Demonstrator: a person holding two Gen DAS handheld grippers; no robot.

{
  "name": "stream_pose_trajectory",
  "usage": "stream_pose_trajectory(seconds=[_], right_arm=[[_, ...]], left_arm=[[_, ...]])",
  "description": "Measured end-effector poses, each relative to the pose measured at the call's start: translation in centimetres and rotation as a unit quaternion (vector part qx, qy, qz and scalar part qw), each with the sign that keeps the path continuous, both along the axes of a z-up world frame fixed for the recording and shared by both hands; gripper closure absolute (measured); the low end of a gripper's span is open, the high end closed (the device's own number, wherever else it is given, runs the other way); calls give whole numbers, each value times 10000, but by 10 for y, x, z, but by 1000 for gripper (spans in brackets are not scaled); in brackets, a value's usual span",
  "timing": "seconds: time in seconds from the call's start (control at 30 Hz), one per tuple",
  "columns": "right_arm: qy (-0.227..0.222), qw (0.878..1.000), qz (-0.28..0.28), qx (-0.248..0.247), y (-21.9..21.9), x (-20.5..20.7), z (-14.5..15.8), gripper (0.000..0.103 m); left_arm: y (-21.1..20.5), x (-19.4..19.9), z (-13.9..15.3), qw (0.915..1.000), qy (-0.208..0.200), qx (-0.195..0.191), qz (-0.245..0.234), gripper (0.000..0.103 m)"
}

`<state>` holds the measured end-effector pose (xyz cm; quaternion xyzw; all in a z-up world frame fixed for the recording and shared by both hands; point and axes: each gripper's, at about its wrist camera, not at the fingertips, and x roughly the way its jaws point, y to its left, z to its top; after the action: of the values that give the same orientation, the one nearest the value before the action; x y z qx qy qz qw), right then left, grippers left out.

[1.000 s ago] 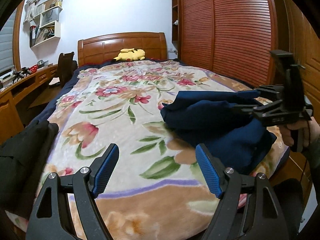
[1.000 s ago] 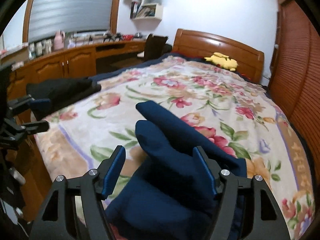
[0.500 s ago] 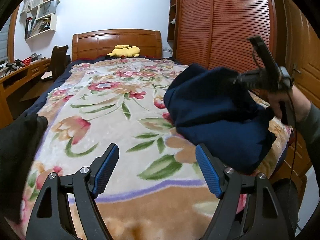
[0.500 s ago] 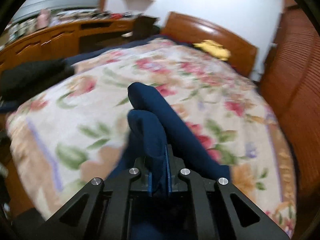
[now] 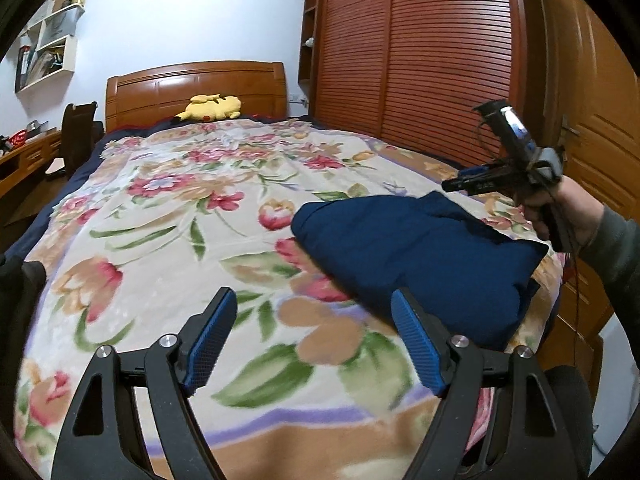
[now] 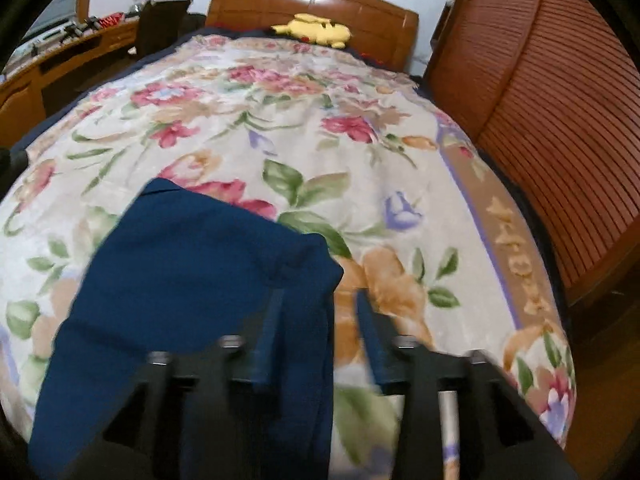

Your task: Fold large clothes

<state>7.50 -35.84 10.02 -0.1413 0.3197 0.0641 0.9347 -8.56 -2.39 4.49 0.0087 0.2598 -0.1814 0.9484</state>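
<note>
A navy blue garment lies folded in a thick pad on the floral blanket, near the bed's front right corner. My left gripper hovers just left of it, its jaws opening with nothing between them. A hand holds my right gripper above the garment's far edge. In the right wrist view the garment fills the lower left. There my right gripper is blurred, its jaws opening. The cloth's right edge shows below the gap between them, and the pads do not press on it.
A yellow plush toy rests by the wooden headboard. Slatted wardrobe doors run along the bed's right side. A desk and a dark chair stand on the left. Dark clothing lies at the bed's left edge.
The right gripper shut on a raised fold of the navy garment, swung it over and let go. The garment now lies flat and folded. The left gripper drifted rightward toward the garment.
</note>
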Motion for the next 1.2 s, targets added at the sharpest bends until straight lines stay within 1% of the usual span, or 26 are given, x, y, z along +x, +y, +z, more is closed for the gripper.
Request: stream_pose_trajectory(seconds=[0.03,0.07,0.1,0.2,0.3,0.4,0.43,0.47,0.53,0.6,0.63,0.7,0.87,0.9,0.97,1.03,1.1,1.2], right_arm=[[-98,9999,83,34,6,-22,-4,50],[-180,9996,189,100,9,-34,-4,50],[-254,9988,367,189,9,-54,-7,50],[-268,9956,849,283,15,-91,-24,50],[-136,9941,1039,280,11,-122,-52,50],[-241,9948,968,227,1,-143,-63,50],[-281,9955,885,203,-4,-142,-66,50],[-273,9959,812,292,-11,-142,-67,50],[-20,9956,717,595,-17,-134,-78,50],[216,9957,689,577,-13,-129,-97,50],[246,9962,656,511,-11,-121,-101,50],[122,9969,580,519,-10,-120,-104,50],[123,9955,485,810,-14,-118,-99,50],[120,9953,471,836,-13,-129,-101,50],[80,9952,422,879,-14,-134,-99,50],[-13,9951,368,917,-16,-147,-97,49],[-81,9951,310,939,-22,-159,-96,45],[-130,9966,234,786,-26,-178,-95,43]], left_arm=[[-2,0,0,10000,-4,-12,-12,16],[-4,-1,1,10000,-3,-26,-33,16],[-5,-1,1,10000,25,-39,-57,16],[-7,0,-1,9999,109,-88,-95,15],[-10,0,-3,9998,167,-80,-76,15],[-15,1,-4,9998,179,24,-48,15],[-17,1,-3,9998,170,45,-38,15],[-19,1,-1,9999,143,38,-30,15],[-22,3,2,9999,122,17,-52,15],[-29,9,4,9999,135,14,-45,15],[-31,11,4,9999,142,22,-35,15],[-38,17,2,9999,156,65,-16,15],[-56,37,-11,9992,321,246,-3,15],[-59,41,-13,9990,347,278,-7,15],[-64,47,-15,9989,328,328,-2,15],[-65,53,-16,9991,314,293,30,15],[-68,61,-18,9989,357,287,28,15],[-71,71,-20,9987,374,342,37,15]])
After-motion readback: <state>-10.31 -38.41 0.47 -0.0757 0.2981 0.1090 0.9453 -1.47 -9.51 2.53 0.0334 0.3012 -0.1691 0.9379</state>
